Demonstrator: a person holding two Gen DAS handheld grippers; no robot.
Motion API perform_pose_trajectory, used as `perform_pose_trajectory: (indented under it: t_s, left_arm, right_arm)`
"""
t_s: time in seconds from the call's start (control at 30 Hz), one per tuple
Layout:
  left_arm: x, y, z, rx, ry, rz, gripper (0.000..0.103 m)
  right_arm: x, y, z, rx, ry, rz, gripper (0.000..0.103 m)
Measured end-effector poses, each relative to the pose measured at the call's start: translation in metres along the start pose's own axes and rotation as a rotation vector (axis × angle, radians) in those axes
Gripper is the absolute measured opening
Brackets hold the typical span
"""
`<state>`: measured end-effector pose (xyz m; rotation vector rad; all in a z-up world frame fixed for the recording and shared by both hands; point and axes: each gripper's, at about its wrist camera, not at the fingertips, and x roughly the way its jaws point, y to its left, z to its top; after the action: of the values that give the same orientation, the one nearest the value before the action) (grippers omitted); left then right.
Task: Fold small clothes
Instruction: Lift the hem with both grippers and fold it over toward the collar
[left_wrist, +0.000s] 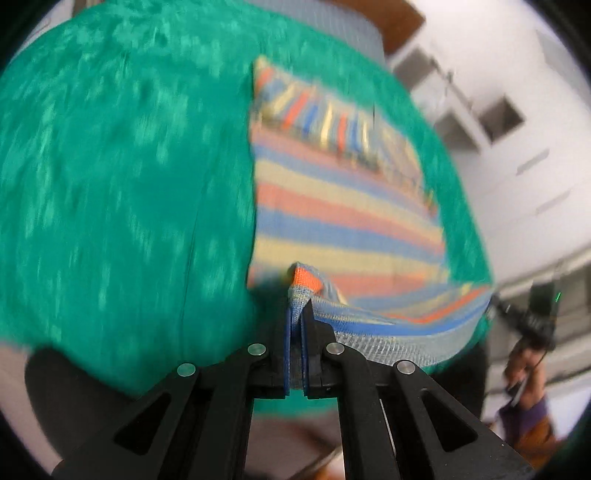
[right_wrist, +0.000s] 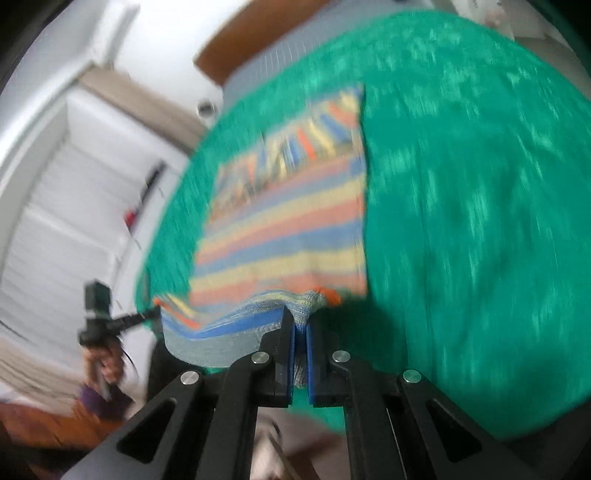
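A small striped garment (left_wrist: 343, 210) in orange, blue and yellow lies on a green cloth (left_wrist: 122, 192). My left gripper (left_wrist: 300, 306) is shut on its near left corner, lifted off the cloth. The right wrist view shows the same garment (right_wrist: 284, 229) on the green cloth (right_wrist: 461, 221). My right gripper (right_wrist: 300, 317) is shut on its near right corner. The grey hem sags between the two grippers. The far part of the garment lies flat. Both views are motion-blurred.
The green cloth covers a table whose near edge curves below the grippers. White shelving (left_wrist: 498, 110) stands beyond the right side. The other hand-held gripper (right_wrist: 99, 317) shows at the left of the right wrist view. A brown panel (right_wrist: 258, 33) lies behind the table.
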<state>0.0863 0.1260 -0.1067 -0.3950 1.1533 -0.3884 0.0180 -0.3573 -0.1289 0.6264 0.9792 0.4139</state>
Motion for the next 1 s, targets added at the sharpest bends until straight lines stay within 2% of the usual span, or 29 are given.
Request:
perform_pose_trajectory:
  t_s: [0.1,0.2,0.33,0.47,0.57,0.67,0.73,0.77,0.8,0.87,0.9,0.93,1.0]
  left_arm:
    - [0.009,-0.005,0.060,-0.029,-0.111,-0.012,0.002]
    - [0.036,-0.011,0.125,-0.050,-0.162,0.002,0.002]
    - [0.087,-0.010,0.201,-0.056,-0.170,0.071,0.002]
    - [0.135,0.004,0.246,-0.082,-0.138,0.135,0.002]
    - [0.162,0.015,0.262,-0.098,-0.110,0.164,0.002]
    - [0.186,0.021,0.273,-0.088,-0.087,0.191,0.005]
    - [0.187,0.025,0.277,-0.097,-0.094,0.192,0.015]
    - [0.184,0.030,0.280,-0.118,-0.102,0.174,0.024]
    - [0.177,0.033,0.282,-0.137,-0.109,0.158,0.039]
    - [0.153,0.039,0.283,-0.165,-0.173,0.135,0.054]
    - [0.139,0.040,0.281,-0.155,-0.207,0.138,0.060]
    - [0.128,0.039,0.279,-0.132,-0.223,0.140,0.060]
    - [0.112,0.030,0.270,-0.041,-0.202,0.134,0.061]
  right_arm:
    - [0.013,0.008,0.049,-0.015,-0.091,-0.005,0.004]
    - [0.041,0.010,0.104,-0.031,-0.151,-0.032,0.004]
    - [0.093,0.000,0.181,-0.028,-0.168,-0.082,0.004]
    - [0.143,-0.024,0.239,0.014,-0.130,-0.116,0.004]
    - [0.173,-0.040,0.268,0.025,-0.113,-0.144,0.004]
    - [0.197,-0.057,0.279,0.042,-0.089,-0.161,0.004]
    - [0.209,-0.070,0.280,0.055,-0.061,-0.139,0.006]
    - [0.211,-0.074,0.280,0.064,-0.057,-0.117,0.007]
    - [0.208,-0.079,0.281,0.083,-0.066,-0.086,0.009]
    - [0.194,-0.086,0.282,0.116,-0.105,-0.047,0.018]
    - [0.178,-0.087,0.283,0.118,-0.137,-0.043,0.026]
    - [0.166,-0.085,0.282,0.107,-0.145,-0.045,0.030]
    - [0.150,-0.077,0.282,0.057,-0.113,-0.047,0.030]
